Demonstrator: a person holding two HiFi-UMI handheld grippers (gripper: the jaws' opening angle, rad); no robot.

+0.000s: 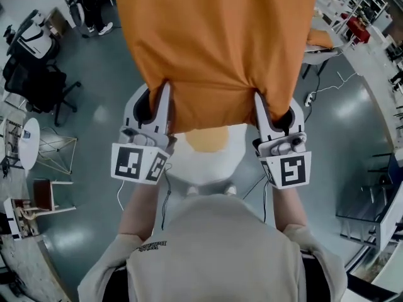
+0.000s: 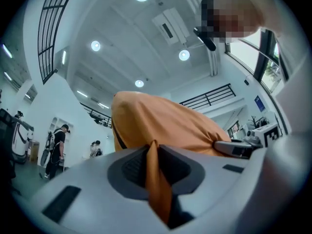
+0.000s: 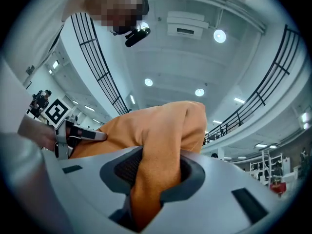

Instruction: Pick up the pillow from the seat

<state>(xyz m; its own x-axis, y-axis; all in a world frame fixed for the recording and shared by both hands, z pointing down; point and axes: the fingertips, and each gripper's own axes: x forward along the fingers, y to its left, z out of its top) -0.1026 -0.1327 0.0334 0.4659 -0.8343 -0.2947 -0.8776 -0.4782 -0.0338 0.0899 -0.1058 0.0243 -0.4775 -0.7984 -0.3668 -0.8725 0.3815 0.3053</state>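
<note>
The orange pillow (image 1: 214, 43) hangs lifted in front of me, clear of the white round seat (image 1: 214, 165) below it. My left gripper (image 1: 160, 99) is shut on a pinched fold of the pillow's lower left edge. My right gripper (image 1: 266, 104) is shut on a thicker bunch of fabric at its lower right edge. In the left gripper view a thin orange fold (image 2: 157, 179) runs between the jaws of the left gripper (image 2: 153, 167). In the right gripper view the fabric (image 3: 161, 130) fills the gap of the right gripper (image 3: 157, 174). An orange patch (image 1: 204, 140) shows on the seat.
Black office chairs (image 1: 38, 80) and a small white round table (image 1: 28, 143) stand to the left on the grey floor. A person (image 1: 91, 5) stands at the far top left. Desks and shelves (image 1: 359, 17) line the right side, with a cable (image 1: 321, 90) on the floor.
</note>
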